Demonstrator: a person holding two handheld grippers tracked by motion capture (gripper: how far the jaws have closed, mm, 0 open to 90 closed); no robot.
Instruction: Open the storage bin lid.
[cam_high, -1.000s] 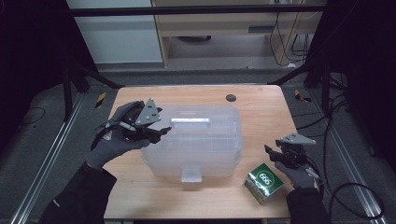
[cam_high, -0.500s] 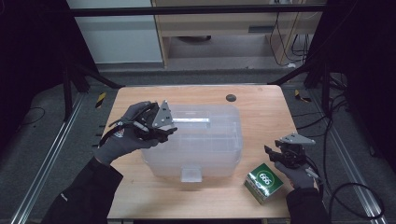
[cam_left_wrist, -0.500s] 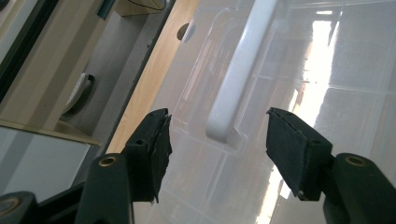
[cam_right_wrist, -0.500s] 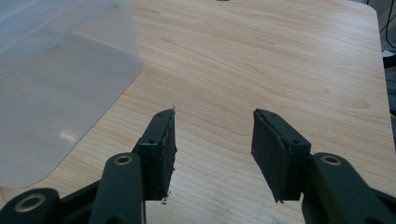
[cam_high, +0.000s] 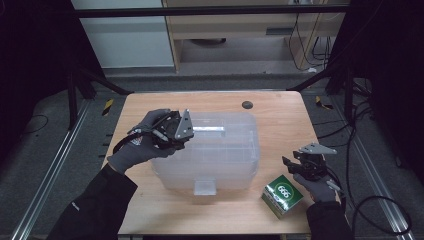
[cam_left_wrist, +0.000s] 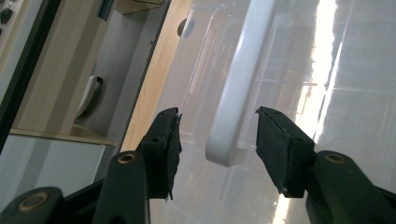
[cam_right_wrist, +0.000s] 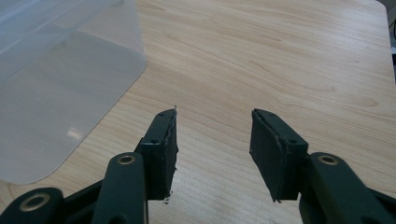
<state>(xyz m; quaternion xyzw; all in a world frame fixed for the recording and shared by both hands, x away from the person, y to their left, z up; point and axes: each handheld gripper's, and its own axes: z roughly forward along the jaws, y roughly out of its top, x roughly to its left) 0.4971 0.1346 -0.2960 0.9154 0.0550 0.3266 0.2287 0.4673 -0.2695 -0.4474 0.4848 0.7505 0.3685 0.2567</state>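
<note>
The wooden table (cam_high: 280, 120) is seen carrying a clear plastic storage box (cam_high: 220, 155) at its middle, lid on. Along the lid a white handle (cam_high: 207, 129) is laid. The left gripper (cam_left_wrist: 217, 135) is held over the handle's near end; its jaws have just been closing, and the handle is set between them, not yet pressed. The right gripper (cam_high: 295, 165) is kept over bare wood, jaws parted with nothing between. A small green carton (cam_high: 283, 195) is placed beside it.
</note>
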